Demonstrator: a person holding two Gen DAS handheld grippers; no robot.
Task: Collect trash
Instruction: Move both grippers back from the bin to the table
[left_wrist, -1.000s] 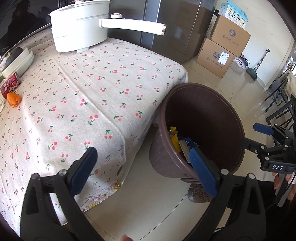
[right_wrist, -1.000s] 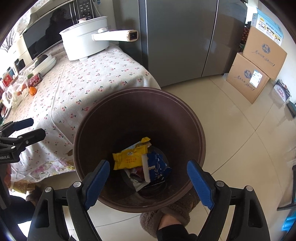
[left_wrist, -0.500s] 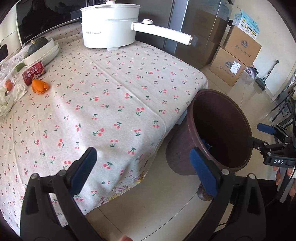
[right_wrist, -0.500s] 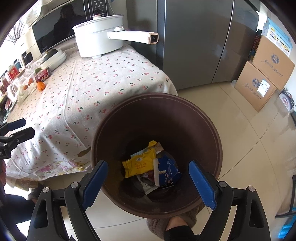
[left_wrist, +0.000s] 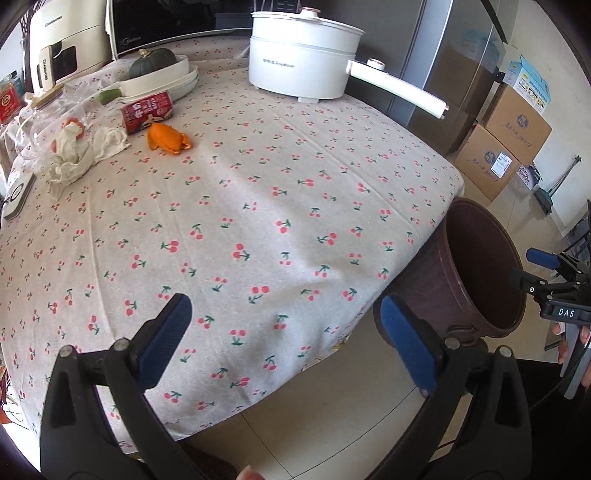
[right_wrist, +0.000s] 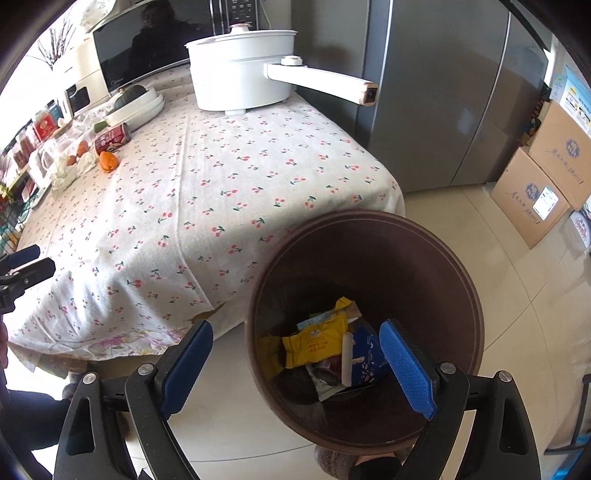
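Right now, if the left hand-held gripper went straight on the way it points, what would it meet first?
Probably the bare cherry-print tablecloth. The left hand-held gripper is open and empty; the orange peel lies far beyond, up left. Depth is unclear.

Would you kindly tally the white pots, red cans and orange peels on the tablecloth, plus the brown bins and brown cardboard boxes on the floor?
White pot: 1
Red can: 1
Orange peel: 1
Brown bin: 1
Brown cardboard boxes: 2
Total: 6

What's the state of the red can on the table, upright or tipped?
Tipped. The red can lies on its side on the tablecloth, beside the orange peel.
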